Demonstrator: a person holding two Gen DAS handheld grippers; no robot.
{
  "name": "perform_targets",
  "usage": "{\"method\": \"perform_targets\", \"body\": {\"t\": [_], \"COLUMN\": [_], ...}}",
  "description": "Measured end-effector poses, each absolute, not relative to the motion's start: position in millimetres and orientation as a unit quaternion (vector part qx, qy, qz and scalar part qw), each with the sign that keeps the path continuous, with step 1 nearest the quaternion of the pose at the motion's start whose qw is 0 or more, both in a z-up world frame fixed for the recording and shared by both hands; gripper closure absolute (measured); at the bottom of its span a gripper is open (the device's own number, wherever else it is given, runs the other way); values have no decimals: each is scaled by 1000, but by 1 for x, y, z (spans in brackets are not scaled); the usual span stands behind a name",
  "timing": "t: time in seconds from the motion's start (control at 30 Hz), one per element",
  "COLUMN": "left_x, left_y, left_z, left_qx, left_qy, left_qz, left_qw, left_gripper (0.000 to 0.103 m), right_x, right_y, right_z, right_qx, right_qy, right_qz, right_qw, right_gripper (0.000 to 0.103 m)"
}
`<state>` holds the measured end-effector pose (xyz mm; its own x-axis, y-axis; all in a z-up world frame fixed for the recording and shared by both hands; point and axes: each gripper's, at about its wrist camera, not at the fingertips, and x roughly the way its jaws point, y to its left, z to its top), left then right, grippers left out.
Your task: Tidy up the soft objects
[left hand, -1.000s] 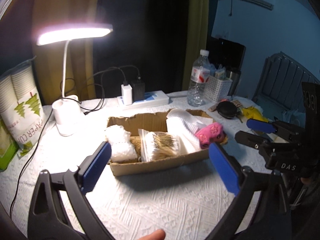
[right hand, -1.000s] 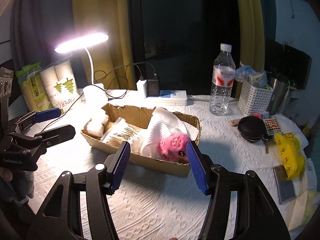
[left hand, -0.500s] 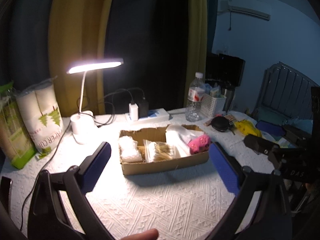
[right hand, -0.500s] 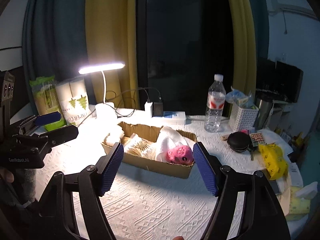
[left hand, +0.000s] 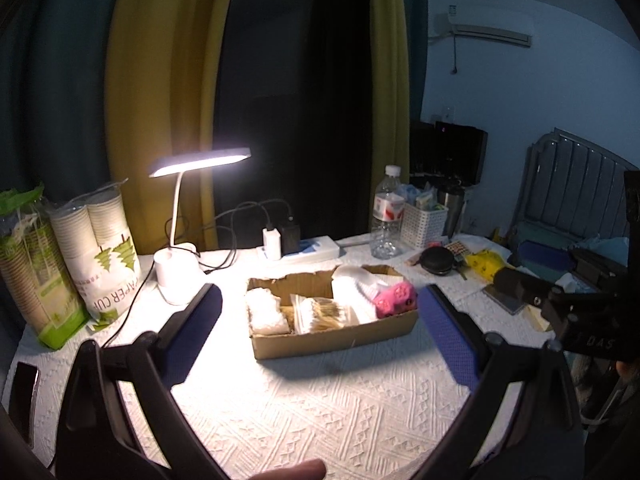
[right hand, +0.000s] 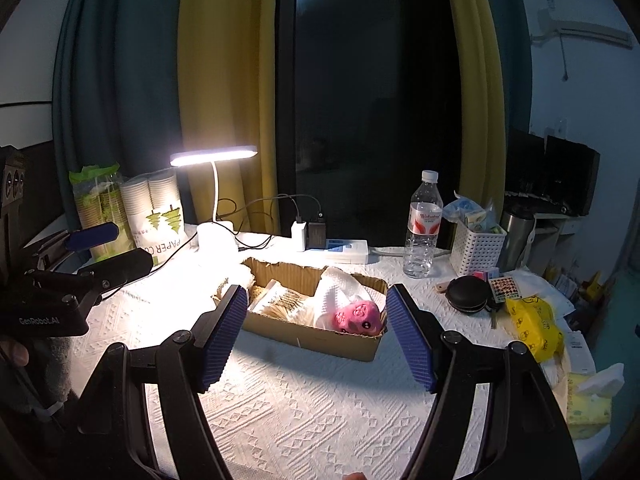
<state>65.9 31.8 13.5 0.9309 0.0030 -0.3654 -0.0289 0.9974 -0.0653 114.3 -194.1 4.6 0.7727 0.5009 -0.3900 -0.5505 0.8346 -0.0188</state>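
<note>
A shallow cardboard box sits mid-table. It holds a pink plush toy, a white towel, a bag of cotton swabs and a white fluffy pack. My left gripper is open and empty, held above the table in front of the box. My right gripper is open and empty, also back from the box. Each gripper shows at the edge of the other's view: the left, the right.
A lit desk lamp, paper cup packs, a power strip, a water bottle, a white basket, a black case and a yellow pack ring the box. A tissue pack lies at the right edge.
Both grippers have drawn back and up from the box, so it looks smaller and farther. Both stay open and empty. The box contents have not moved.
</note>
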Motion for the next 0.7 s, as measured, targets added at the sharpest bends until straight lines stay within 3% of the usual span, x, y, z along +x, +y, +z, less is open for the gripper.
{"method": "perform_targets", "body": {"t": [0.7], "left_x": [78], "left_y": [30], "left_z": [12], "left_qx": [-32], "left_qy": [194], "left_qz": [11], "left_qw": [980], "left_gripper": [4], "right_x": [120], "right_y": [-196], "right_z": [1], "right_qx": [-64], "right_qy": [194], "right_qz": [280], "right_qw": [938], "right_gripper": [28]}}
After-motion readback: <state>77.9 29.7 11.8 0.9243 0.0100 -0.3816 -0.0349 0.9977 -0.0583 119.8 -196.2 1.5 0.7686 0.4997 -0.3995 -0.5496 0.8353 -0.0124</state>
